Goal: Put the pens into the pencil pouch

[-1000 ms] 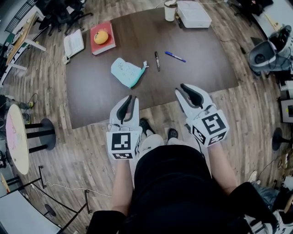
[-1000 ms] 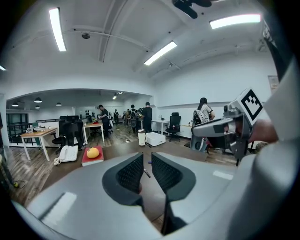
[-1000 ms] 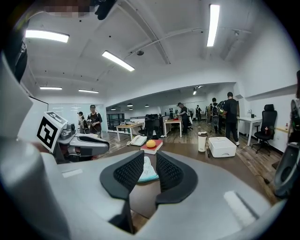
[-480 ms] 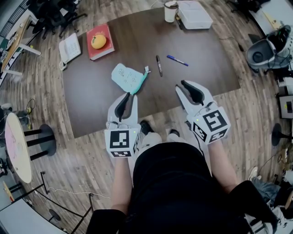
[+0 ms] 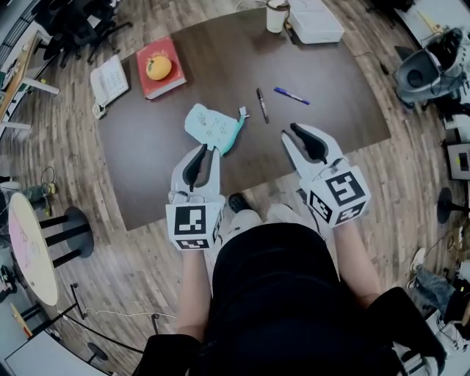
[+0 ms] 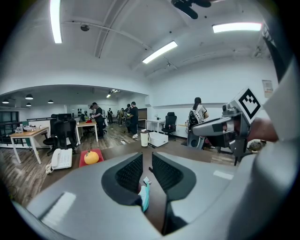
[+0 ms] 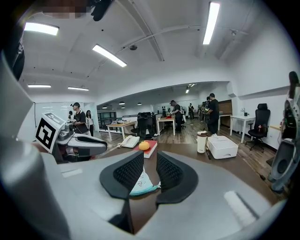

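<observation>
A light teal pencil pouch (image 5: 214, 128) lies on the dark brown table (image 5: 161, 183), with its zip end to the right. Right of it lie a black pen (image 5: 261, 105) and a blue pen (image 5: 291, 95). My left gripper (image 5: 197, 160) hovers just short of the pouch, over the table's near edge. Its jaws are open, have just been opening slightly, and hold nothing. My right gripper (image 5: 299, 141) is open and empty, below the pens. The pouch (image 6: 144, 196) shows between the left gripper's (image 6: 146, 158) jaws, farther off. In the right gripper view the pouch (image 7: 140, 185) lies beyond that gripper (image 7: 150, 159).
A red book (image 5: 167, 50) with an orange (image 5: 158, 67) on it sits at the table's far left, beside a white desk phone (image 5: 109, 79). A cup (image 5: 276, 15) and a white box (image 5: 316, 20) stand at the far edge. A round side table (image 5: 29, 250) is on the left.
Both grippers have moved forward towards the table and now reach over its near edge. The left one is closer to the pouch.
</observation>
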`<state>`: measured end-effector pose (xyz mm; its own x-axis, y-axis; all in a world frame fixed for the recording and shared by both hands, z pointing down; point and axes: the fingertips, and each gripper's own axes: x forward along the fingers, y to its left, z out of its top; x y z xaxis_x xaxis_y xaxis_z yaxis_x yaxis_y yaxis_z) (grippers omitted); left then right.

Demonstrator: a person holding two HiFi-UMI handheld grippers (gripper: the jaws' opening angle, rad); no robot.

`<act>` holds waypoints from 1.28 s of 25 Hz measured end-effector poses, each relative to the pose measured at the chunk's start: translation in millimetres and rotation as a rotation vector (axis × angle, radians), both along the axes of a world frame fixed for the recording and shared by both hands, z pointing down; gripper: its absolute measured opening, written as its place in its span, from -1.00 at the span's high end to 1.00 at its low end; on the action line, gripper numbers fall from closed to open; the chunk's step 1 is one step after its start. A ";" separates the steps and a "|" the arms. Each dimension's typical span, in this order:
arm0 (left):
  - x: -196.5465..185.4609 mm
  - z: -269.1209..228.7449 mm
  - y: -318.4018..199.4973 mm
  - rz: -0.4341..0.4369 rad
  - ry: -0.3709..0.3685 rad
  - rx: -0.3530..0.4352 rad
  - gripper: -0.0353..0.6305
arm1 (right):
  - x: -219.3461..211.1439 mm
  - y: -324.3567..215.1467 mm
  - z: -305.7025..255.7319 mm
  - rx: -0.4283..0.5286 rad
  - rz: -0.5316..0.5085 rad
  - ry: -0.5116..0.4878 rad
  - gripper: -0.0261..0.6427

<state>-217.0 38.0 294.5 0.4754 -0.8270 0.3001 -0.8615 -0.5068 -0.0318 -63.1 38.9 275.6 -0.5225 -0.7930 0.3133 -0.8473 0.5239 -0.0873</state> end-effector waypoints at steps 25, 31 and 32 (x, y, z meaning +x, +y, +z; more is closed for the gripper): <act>-24.9 54.8 -11.0 0.128 -0.010 -0.107 0.62 | -49.3 -3.6 51.3 -0.131 0.040 0.058 0.63; -14.7 80.2 -8.7 0.133 -0.044 -0.153 0.59 | -47.0 -4.4 70.0 -0.182 0.015 0.086 0.62; -12.6 84.3 -9.4 0.132 -0.052 -0.159 0.58 | -46.4 -6.2 71.9 -0.184 0.007 0.091 0.62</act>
<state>-229.6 28.6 378.8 0.5571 -0.6986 0.4489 -0.7863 -0.6177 0.0145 -109.5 32.6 347.5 -0.4797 -0.7215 0.4994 -0.8598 0.5000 -0.1037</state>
